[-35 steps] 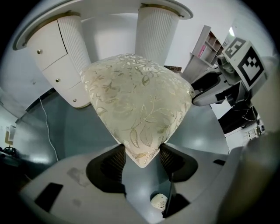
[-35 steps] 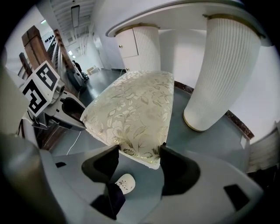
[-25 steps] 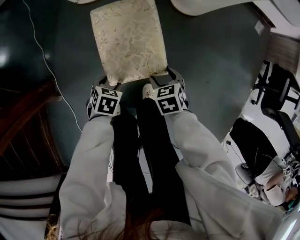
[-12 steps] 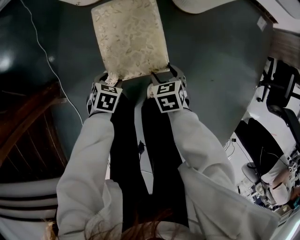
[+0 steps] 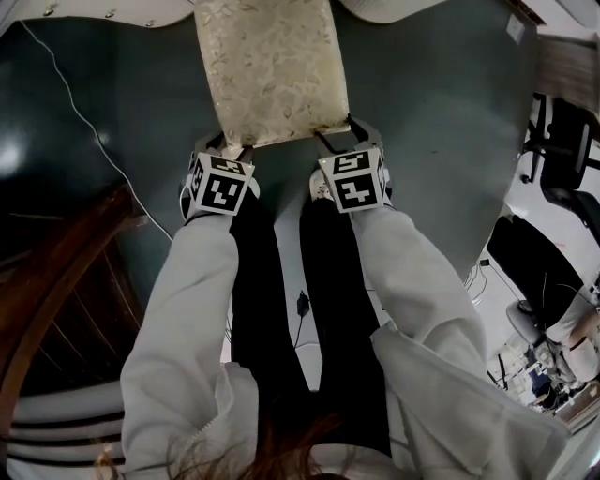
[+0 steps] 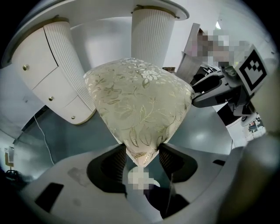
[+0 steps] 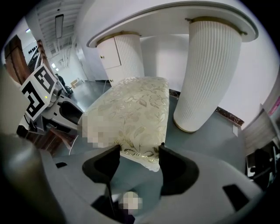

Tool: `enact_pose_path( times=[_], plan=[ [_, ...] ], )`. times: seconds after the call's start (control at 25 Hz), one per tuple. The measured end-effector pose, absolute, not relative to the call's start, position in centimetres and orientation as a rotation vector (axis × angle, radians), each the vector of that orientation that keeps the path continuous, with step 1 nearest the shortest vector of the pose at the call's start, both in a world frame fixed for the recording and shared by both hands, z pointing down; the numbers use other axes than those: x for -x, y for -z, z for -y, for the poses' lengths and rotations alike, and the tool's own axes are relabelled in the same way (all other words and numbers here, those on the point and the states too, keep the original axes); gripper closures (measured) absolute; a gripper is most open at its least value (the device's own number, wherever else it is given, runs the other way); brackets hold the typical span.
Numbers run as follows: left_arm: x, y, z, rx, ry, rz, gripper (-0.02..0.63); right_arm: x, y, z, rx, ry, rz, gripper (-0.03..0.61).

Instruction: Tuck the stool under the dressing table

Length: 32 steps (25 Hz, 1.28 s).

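Looking down from the head view, we lose the far end of the stool [image 5: 272,66] at the upper frame edge, and its legs stay hidden under the seat in all three views. Only slivers of the dressing table [image 5: 412,7] show there. The right gripper view gives more: a curved white top [image 7: 175,17] resting on two fluted, round white pedestals [image 7: 210,74]. How far the seat reaches beneath that top we cannot tell.

One stool stands on the glossy dark floor [image 5: 441,141], lined up with the gap between the pedestals. Its rectangular cushion is padded and covered in cream fabric with a shiny gold leaf-and-flower weave.

Two grippers meet its near edge, each bearing one cube with black-and-white square markers. The left gripper [image 5: 228,147] has its ribbed black fingers clamped on the near left corner, which pokes down between them like a wedge [image 6: 140,105]. The right gripper [image 5: 342,136] has its fingers pressed on the near edge beside the right corner, the gold-trimmed hem filling the gap [image 7: 136,155].

A thin white cable [image 5: 94,141] trails across the floor at the left, and one black office chair [image 5: 562,159] is partly cut off at the right.
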State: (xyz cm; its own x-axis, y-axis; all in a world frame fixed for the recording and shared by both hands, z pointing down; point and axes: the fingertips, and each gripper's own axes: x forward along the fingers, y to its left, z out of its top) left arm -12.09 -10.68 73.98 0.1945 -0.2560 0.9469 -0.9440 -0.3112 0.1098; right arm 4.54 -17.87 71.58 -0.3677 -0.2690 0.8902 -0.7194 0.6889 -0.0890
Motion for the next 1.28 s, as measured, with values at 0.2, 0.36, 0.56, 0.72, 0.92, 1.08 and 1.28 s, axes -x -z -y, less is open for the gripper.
enact_pose_path(
  times=[0.2, 0.36, 0.56, 0.72, 0.92, 1.08, 1.28],
  plan=[
    [13.8, -74.2, 11.9, -1.76, -1.174, 1.105, 0.377, -3.1, -71.8, 18.3, -0.816, -0.613, 1.929, 0.252],
    [14.1, -74.3, 13.2, -1.788, -1.179, 1.071, 0.377, -2.9, -71.9, 19.4, -0.824, -0.619, 1.912, 0.252],
    [15.2, -74.0, 15.1, -1.803, -1.196, 1.048, 0.377, -2.1, -71.6, 20.7, -0.855, -0.634, 1.895, 0.252],
    [15.8, -73.8, 16.9, -1.825, -1.204, 1.036, 0.377, -1.6, -71.4, 22.2, -0.873, -0.636, 1.887, 0.258],
    [16.4, -73.7, 18.8, -1.85, -1.21, 1.018, 0.377, -1.0, -71.3, 23.6, -0.909, -0.647, 1.872, 0.259],
    [17.4, -73.6, 19.8, -1.862, -1.222, 1.012, 0.377, -0.2, -71.3, 24.2, -0.927, -0.66, 1.861, 0.259],
    [18.4, -73.6, 21.6, -1.879, -1.222, 1.014, 0.377, 0.7, -71.3, 25.6, -0.949, -0.658, 1.856, 0.259]
  ],
)
